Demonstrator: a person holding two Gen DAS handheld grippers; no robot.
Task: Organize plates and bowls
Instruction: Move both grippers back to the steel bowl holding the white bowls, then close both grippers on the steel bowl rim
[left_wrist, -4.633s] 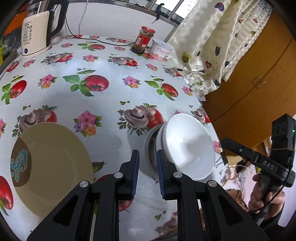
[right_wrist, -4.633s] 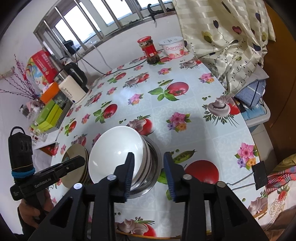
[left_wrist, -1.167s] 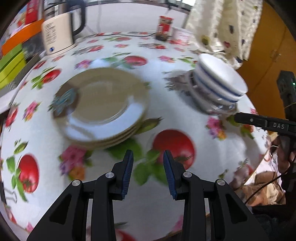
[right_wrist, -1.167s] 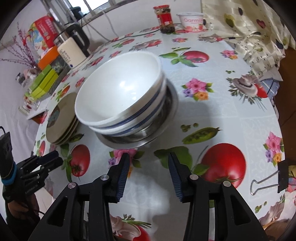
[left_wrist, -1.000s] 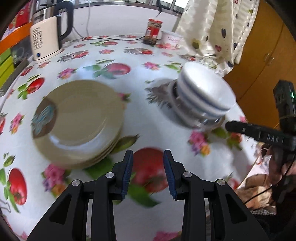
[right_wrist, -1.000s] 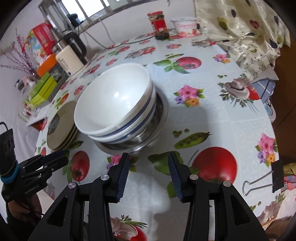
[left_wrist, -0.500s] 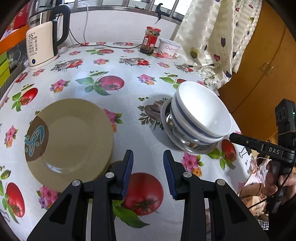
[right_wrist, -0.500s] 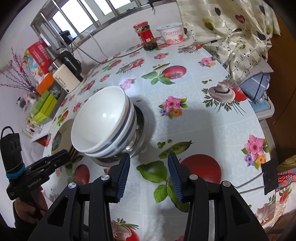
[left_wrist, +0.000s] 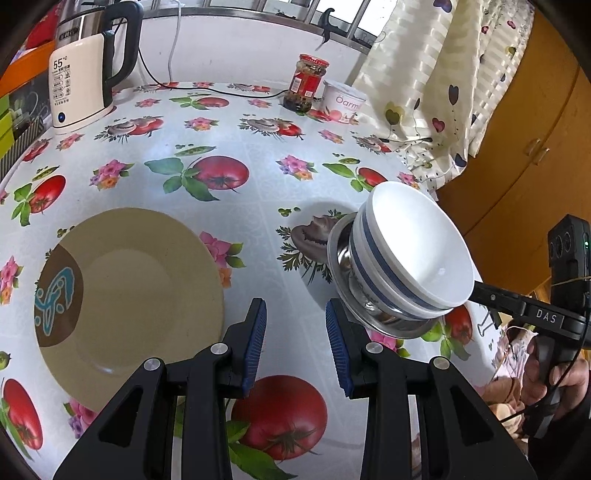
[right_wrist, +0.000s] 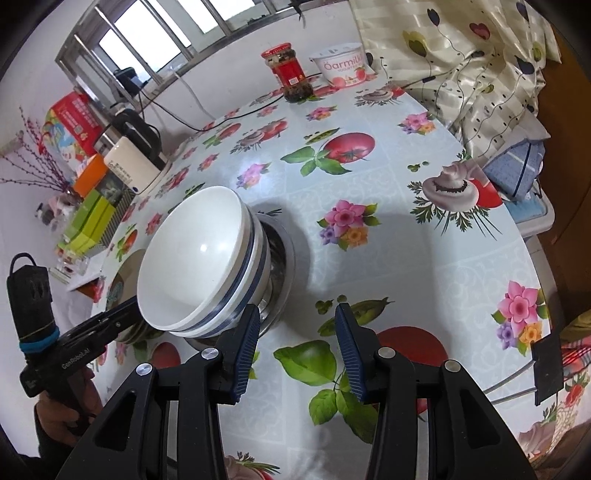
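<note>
White bowls with blue stripes are stacked inside a steel bowl on the flowered tablecloth. To their left lies a stack of beige plates with a brown and teal mark. My left gripper hovers open over the cloth between plates and bowls, holding nothing. In the right wrist view the bowl stack sits left of centre, the plates partly hidden behind it. My right gripper is open and empty, just right of the steel bowl.
A white kettle stands at the back left, its cord running to a red-lidded jar and a yogurt tub. A curtain hangs over the table's right edge. Boxes line the left. A binder clip lies near the front right.
Both grippers have drawn back a little from the table, so plates and bowls now look smaller and sharper. Both stay open and empty; the stacks have not moved.
</note>
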